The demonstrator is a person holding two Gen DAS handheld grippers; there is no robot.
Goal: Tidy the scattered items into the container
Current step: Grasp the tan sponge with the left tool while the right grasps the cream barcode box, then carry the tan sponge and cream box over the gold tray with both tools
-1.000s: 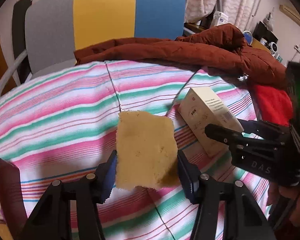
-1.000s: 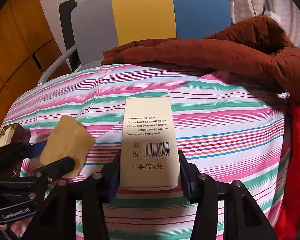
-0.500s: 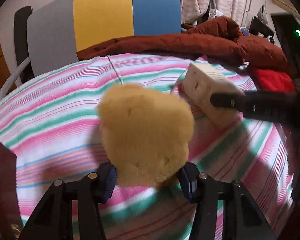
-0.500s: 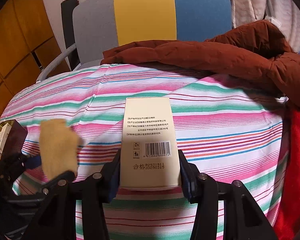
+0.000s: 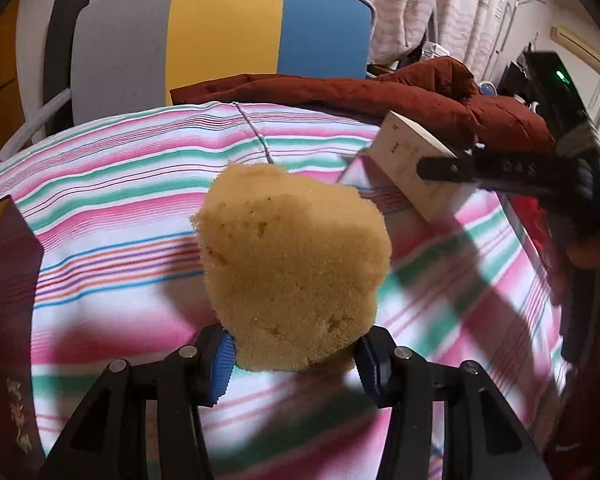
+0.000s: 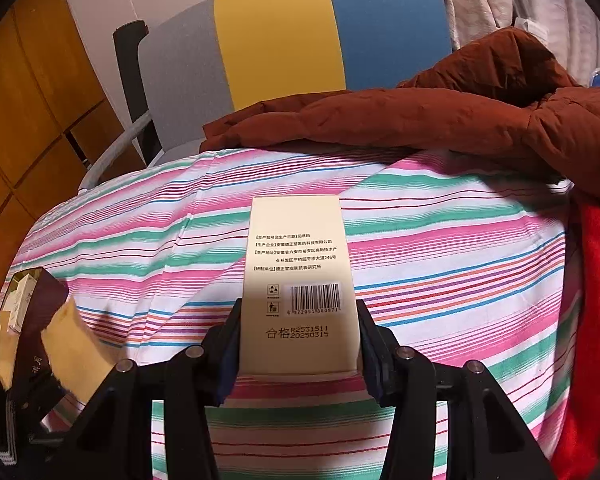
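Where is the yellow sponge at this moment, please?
The yellow sponge is clamped in the left gripper above the striped sheet, left of the boxed carton.

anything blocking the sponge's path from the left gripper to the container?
Nothing visible. The left gripper holds the sponge above the striped sheet; the dark container sits just to its left, with no item between them.
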